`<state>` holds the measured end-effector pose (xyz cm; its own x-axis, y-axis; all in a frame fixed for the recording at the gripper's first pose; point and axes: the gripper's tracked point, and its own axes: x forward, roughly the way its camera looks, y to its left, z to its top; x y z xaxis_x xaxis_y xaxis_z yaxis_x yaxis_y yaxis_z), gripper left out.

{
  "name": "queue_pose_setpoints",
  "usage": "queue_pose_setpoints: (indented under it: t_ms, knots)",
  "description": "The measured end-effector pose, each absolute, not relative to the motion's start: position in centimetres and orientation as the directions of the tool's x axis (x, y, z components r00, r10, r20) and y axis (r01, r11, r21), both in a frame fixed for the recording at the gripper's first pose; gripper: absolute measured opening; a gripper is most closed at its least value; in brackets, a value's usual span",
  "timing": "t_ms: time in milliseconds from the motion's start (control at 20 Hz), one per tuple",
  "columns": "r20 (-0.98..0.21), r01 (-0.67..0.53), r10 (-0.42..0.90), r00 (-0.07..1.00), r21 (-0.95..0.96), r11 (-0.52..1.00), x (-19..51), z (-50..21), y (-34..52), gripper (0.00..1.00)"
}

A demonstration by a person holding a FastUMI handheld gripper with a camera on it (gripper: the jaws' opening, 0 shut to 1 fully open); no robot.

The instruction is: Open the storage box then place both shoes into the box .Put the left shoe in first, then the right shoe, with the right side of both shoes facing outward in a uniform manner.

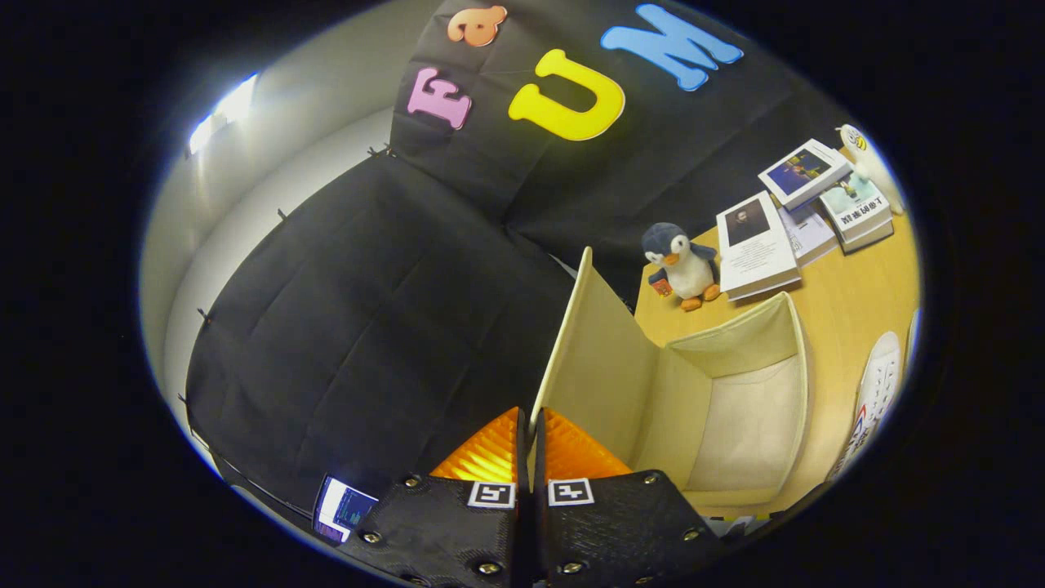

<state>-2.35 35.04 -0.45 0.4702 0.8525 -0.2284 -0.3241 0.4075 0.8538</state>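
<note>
My gripper (532,441) is shut on the cream lid (600,359) of the storage box, both fingers pinching its free edge. The lid stands raised, almost upright, running away from the fingers. Beside it to the right the fabric box (796,359) lies open, and its pale inside looks bare. A white shoe (875,392) with red and blue marks lies on the wooden table just beyond the box's right wall. The view is tilted.
A plush penguin (684,265) stands on the wooden table (849,294) behind the box. Several books (804,216) and a small white toy (869,159) lie farther back. A lit screen (343,508) sits low to the left of the fingers.
</note>
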Motion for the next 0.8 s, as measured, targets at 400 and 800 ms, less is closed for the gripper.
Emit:
queue_pose_setpoints:
  t_ms: [400, 800]
  knots:
    - [-0.249, -0.408, 0.89, 0.381, 0.819, 0.404, -3.4, -1.1, 42.6, 0.0]
    - [-0.276, -0.493, 0.911, 0.306, 0.772, 0.4, -4.6, -3.0, 47.5, 0.18]
